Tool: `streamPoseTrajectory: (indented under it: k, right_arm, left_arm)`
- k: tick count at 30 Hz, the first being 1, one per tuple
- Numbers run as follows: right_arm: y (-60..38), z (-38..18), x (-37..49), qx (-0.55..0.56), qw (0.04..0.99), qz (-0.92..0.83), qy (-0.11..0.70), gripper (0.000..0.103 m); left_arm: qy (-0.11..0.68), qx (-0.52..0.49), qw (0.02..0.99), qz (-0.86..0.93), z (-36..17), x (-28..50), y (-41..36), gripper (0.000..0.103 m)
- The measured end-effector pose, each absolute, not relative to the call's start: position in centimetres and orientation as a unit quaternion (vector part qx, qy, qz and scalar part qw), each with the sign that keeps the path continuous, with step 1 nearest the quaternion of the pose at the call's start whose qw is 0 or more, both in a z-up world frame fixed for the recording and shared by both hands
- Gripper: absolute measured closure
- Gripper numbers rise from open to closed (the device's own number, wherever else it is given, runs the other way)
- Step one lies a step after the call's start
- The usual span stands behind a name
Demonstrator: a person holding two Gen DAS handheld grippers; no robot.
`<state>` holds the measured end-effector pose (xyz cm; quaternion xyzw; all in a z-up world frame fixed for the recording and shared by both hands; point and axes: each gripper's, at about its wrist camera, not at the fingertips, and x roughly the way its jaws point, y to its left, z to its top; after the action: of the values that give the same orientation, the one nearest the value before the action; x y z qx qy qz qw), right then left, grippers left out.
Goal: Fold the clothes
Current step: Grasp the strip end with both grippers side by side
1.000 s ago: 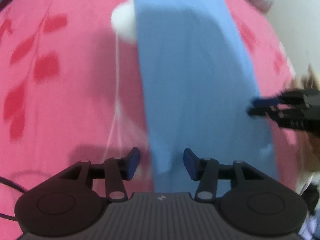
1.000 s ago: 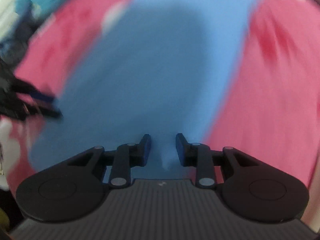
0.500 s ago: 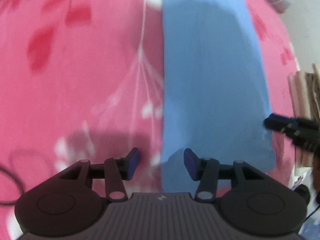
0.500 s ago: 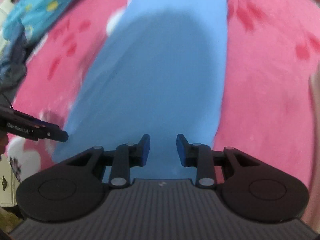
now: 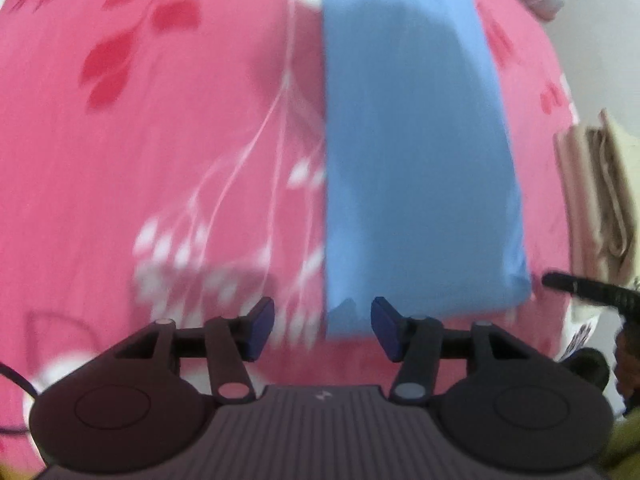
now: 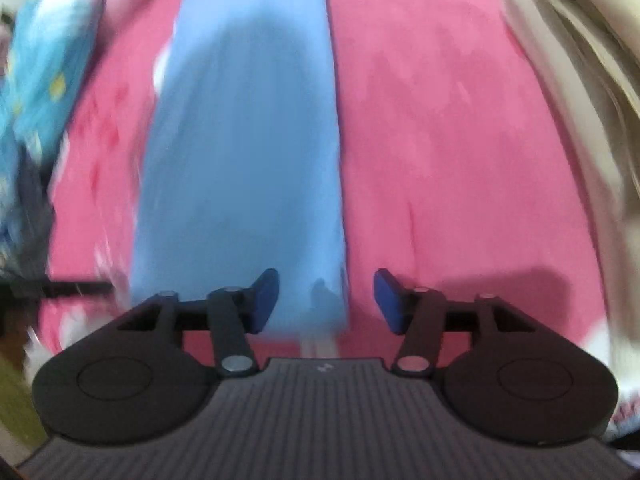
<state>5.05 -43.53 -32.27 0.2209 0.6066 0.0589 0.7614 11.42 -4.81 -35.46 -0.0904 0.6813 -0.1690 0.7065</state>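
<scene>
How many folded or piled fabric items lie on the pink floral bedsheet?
2: a long light-blue folded garment lengthwise at centre, and a beige folded fabric stack at the sheet's right edge. Others may lie out of view.

We see our left gripper (image 5: 322,326) and right gripper (image 6: 326,300): black ribbed bodies, round side discs, silver screws, dark blue pads (image 5: 260,326); a thin black cable at nine o'clock.

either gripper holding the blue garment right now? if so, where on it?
Nothing held. Left gripper and right gripper are both open, each over a near corner of the blue garment.
</scene>
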Motion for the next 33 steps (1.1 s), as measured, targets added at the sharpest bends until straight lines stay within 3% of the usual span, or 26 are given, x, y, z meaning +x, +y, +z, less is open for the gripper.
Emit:
streamPoseTrajectory:
  k: [11,22,24,25,26,29,31,33]
  right_arm:
    - [-42.5,-36.1,10.0,0.241,0.787,0.064,0.564,0.047]
    - [-43.1,-36.7,0.2,0.331,0.71,0.069,0.617,0.047]
    - [-43.0,-36.9,-0.3,0.338,0.701,0.067,0.625,0.054]
    - [-42.9,-36.9,-0.3,0.335,0.699,0.066,0.628,0.063]
    - [-43.0,-37.0,-0.2,0.334,0.697,0.064,0.631,0.073]
    - [-43.4,-37.2,0.0,0.339,0.689,0.068,0.636,0.09]
    - [-43.5,-37.0,0.1,0.34,0.687,0.078,0.637,0.094]
    - [-43.3,-36.4,0.1,0.333,0.69,0.09,0.636,0.096]
  left_arm:
    - [0.633,-0.071,0.744,-0.201,-39.4,15.3,-9.5,0.049]
    - [0.693,-0.145,0.677,-0.199,-40.6,9.2,-8.0,0.051]
    - [0.699,-0.14,0.672,-0.2,-40.8,8.2,-8.2,0.055]
    - [0.701,-0.137,0.671,-0.199,-40.9,8.0,-8.3,0.059]
    - [0.702,-0.135,0.671,-0.197,-41.0,8.0,-8.3,0.065]
    - [0.707,-0.144,0.668,-0.185,-41.2,8.3,-7.8,0.081]
    - [0.706,-0.147,0.668,-0.185,-41.3,8.5,-7.5,0.092]
    - [0.701,-0.139,0.673,-0.193,-41.0,8.4,-7.8,0.097]
